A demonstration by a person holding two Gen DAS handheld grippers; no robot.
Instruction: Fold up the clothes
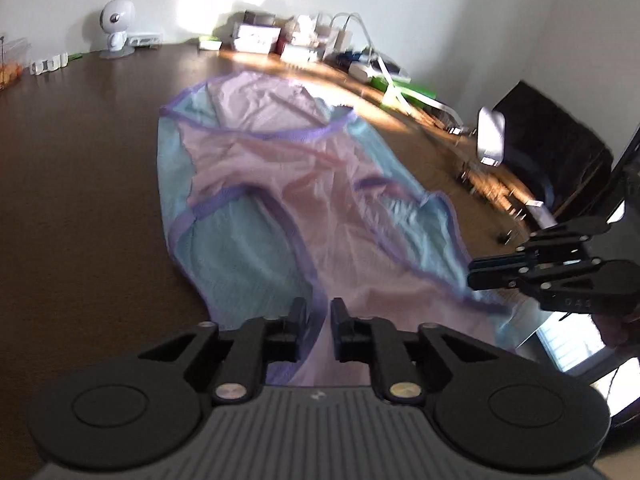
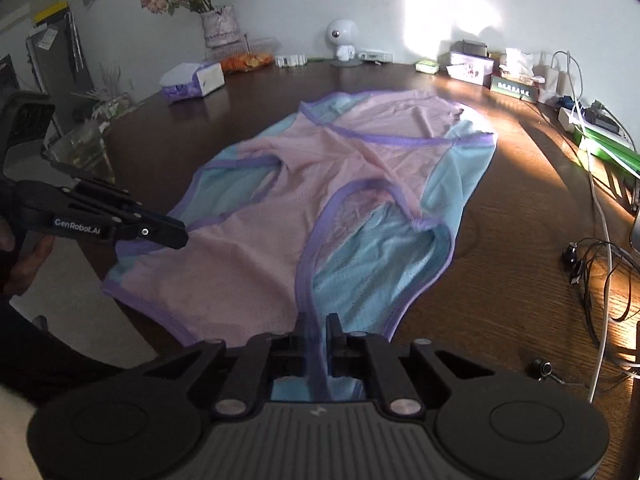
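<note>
Both tongs, left point(image 1: 319, 330) and right point(image 2: 316, 344), clamp the pink-and-blue mesh jersey's point(image 2: 320, 184) near hem; its long axis runs toward twelve o'clock across the dark wooden desk point(image 2: 500, 280).

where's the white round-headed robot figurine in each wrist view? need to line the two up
Left wrist: white robot figurine far upper left, at the table's back edge against the wall.
Right wrist: same figurine top centre, slightly right, beyond the far end of the garment.
Shared landmark: the pink and blue garment with purple trim, lying spread out on the table.
</note>
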